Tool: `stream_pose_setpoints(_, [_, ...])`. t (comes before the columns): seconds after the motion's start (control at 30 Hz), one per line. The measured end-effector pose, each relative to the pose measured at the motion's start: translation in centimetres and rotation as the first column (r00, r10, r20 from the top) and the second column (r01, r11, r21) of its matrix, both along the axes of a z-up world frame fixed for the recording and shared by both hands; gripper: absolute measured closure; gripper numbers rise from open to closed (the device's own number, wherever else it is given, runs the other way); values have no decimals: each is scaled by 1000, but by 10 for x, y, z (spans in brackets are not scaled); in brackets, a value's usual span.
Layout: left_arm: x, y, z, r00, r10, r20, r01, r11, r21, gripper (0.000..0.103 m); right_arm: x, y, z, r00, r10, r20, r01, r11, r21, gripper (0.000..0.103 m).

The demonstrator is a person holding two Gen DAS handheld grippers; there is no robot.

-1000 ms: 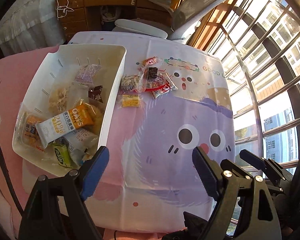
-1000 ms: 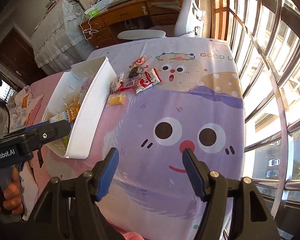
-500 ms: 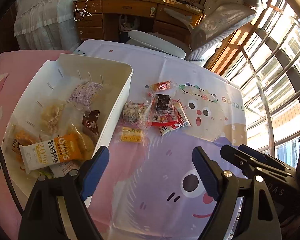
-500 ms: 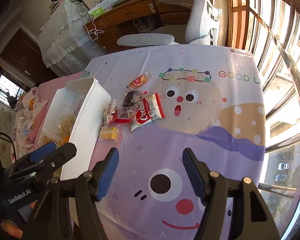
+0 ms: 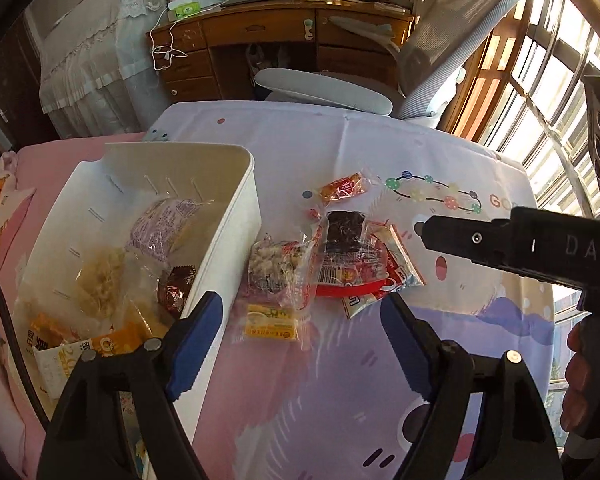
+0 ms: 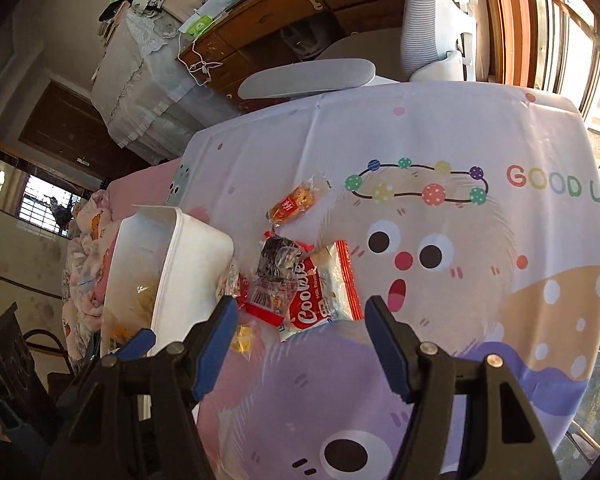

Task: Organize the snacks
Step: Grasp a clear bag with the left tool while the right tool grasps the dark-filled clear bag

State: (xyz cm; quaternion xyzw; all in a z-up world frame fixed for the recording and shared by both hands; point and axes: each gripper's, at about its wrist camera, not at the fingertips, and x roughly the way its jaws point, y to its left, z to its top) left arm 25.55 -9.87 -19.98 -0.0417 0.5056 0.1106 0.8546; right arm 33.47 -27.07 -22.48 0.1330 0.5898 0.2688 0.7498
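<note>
Loose snacks: cookie packet (image 6: 326,296), dark bar in clear wrap (image 5: 345,231), orange-red sweet (image 5: 343,188), yellow packet (image 5: 272,322), lying together on the cartoon-print tabletop (image 6: 460,128) just beside the white bin (image 5: 236,240), itself part-filled with packets. Left tongs (image 5: 300,334): wide, just been narrowing, empty. Right tongs (image 6: 300,338): parted, empty.

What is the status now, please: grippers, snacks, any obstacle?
Left gripper open, jaws just narrowed, nothing between. Right gripper open, empty. Loose snacks beside white bin, none held. Path unobstructed.
</note>
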Motion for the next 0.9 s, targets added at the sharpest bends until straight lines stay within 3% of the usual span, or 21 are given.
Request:
stream_pose_setpoints(0.17, [10,-10,-14,1000,-3,5,3,997,78,30,21,7,-20,996,0,-85,6,997,71,41])
stream_pose_setpoints(0.4, [24,-18,-30,1000,-13,2,13,984,180,34,38,29,-45,983,59,-175,-44,995,91,57])
stream_pose_setpoints(0.6, [33,-12,-40,1000,6,-15,-3,977,211,40,43,51,-56,973,111,-200,-95,992,88,70])
stream_pose_setpoints(0.9, [44,-6,-51,1000,19,-25,-12,973,230,47,47,65,-63,971,145,-190,-129,987,95,79])
